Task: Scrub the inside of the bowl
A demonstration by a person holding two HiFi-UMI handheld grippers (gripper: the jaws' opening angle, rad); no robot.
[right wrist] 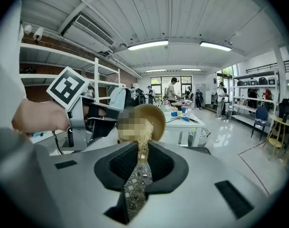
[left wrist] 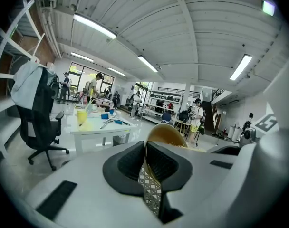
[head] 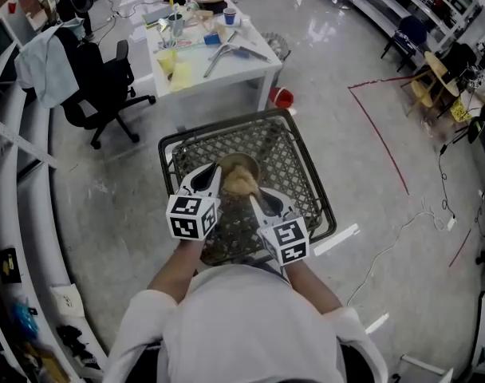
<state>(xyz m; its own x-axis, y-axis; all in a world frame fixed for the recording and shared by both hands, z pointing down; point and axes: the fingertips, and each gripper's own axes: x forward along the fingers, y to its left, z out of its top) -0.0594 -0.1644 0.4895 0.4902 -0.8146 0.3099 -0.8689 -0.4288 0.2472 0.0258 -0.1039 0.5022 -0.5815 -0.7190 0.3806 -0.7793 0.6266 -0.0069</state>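
two tools are at work on one small thing. the left gripper (head: 214, 182) is clamped shut on the rim of the bowl (head: 236, 165), which it holds tipped up above the wire basket (head: 226, 123). in the left gripper view the thin wall of the bowl (left wrist: 166, 133) sits pinched between the pads with no gap showing. the right gripper (head: 255, 201) is closed as well, nipping a tuft of the tan, fibrous scrubber (head: 242, 184), whose bulk lies against the bowl's mouth. the right gripper view shows a gold strand of scrubber (right wrist: 141, 146) running down into the closed jaws, with the bowl (right wrist: 155, 114) just beyond.

the bowl looks light, rigid and thin-walled, with a smooth and probably slippery surface. the rim is the sensible hold, one pad inside and one outside, and taken deep enough that scrubbing pressure won't lever it loose. a one-sided pinch will tend to twist, so push toward the held side rather than away from it.

the scrubber looks soft and springy — it will squash and drag, and a hold on a mere tuft could pull free. more of its body between the jaws would be safer.
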